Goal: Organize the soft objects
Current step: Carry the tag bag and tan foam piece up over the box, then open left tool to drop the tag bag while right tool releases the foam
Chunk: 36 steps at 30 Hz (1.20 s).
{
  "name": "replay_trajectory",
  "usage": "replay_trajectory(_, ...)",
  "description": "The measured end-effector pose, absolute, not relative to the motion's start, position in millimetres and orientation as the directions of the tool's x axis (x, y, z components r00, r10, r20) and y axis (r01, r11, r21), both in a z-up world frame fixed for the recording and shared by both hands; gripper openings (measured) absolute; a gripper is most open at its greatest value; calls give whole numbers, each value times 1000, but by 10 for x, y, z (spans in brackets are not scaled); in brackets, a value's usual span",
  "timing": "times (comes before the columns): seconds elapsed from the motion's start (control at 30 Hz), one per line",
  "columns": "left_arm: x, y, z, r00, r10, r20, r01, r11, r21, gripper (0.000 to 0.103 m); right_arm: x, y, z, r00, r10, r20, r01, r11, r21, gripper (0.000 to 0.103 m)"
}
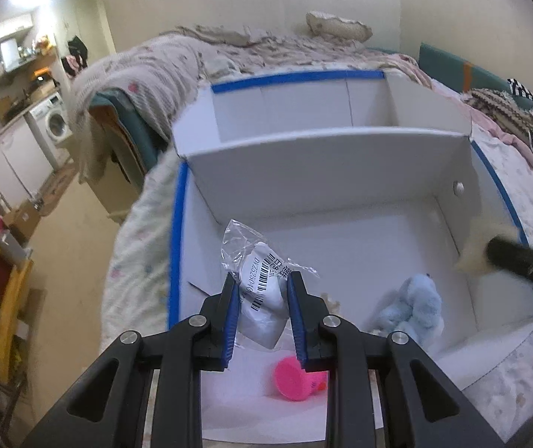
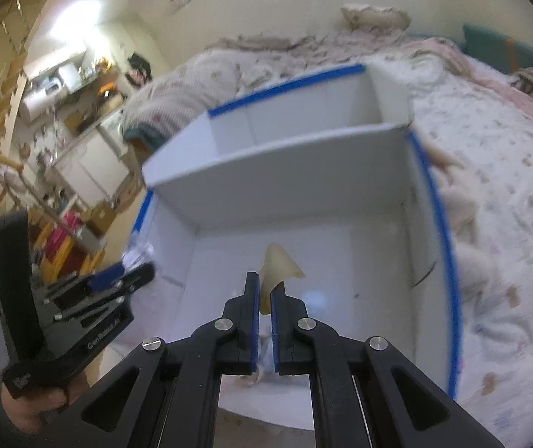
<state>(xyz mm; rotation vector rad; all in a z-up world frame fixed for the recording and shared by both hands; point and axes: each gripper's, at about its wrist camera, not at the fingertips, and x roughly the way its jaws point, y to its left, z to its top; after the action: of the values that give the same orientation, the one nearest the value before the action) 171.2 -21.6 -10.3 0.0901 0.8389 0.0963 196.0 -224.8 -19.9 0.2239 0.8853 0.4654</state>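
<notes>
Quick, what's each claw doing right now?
Left gripper: closed on a plastic-wrapped white packet.
Right gripper: closed on a pale yellow soft piece.

One white box (image 1: 341, 156), one bagged white item (image 1: 262, 295), one blue plush (image 1: 413, 306), one pink toy (image 1: 296, 379), one cream piece (image 2: 279, 265).

The left gripper (image 1: 260, 291) points forward and down, its blue-padded fingers (image 1: 229, 321) clamped on a bagged white item (image 1: 262, 298). The right gripper (image 2: 265, 298) has its fingers nearly together, pinching a cream-coloured soft piece (image 2: 275, 268).
</notes>
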Motion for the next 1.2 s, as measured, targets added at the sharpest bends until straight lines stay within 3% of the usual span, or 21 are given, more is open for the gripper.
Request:
replay_trajectory(0.13,1744,-264,-228,634,81,-769,-23,996,86,22,1983,-2130,-396,470,477,-743,-299,878,374,7)
replay_trajectory(0.43,1794,-383,-397,565,0,-825,46,998,32,23,1990,-2124,-557,399,509,-762,-265,860,436,7)
replay_trajectory(0.57,1792,-407,-435,556,-12,-831,51,998,20,23,2026,-2182,-653,366,538,-759,-225,843,489,7)
replay_trajectory(0.77,1808,-374,-523,506,-60,-860,46,998,-43,23,2009,-2107,-651,368,517,-773,-237,856,460,7)
replay_trajectory(0.97,1816,-401,-545,495,-67,-867,56,997,-45,26,2014,-2048,-587,372,551,-747,-272,834,480,14)
replay_trajectory(1.07,1798,-426,-501,501,-87,-861,73,996,-58,38,2025,-2074,-569,383,555,-739,-268,832,486,17)
replay_trajectory(1.13,1783,-443,-470,510,-87,-856,87,995,-50,59,2029,-2097,-535,399,550,-733,-267,835,481,18)
replay_trajectory(1.2,1748,-453,-434,532,-72,-844,84,996,-32,60,2023,-2103,-512,413,531,-740,-265,848,460,19)
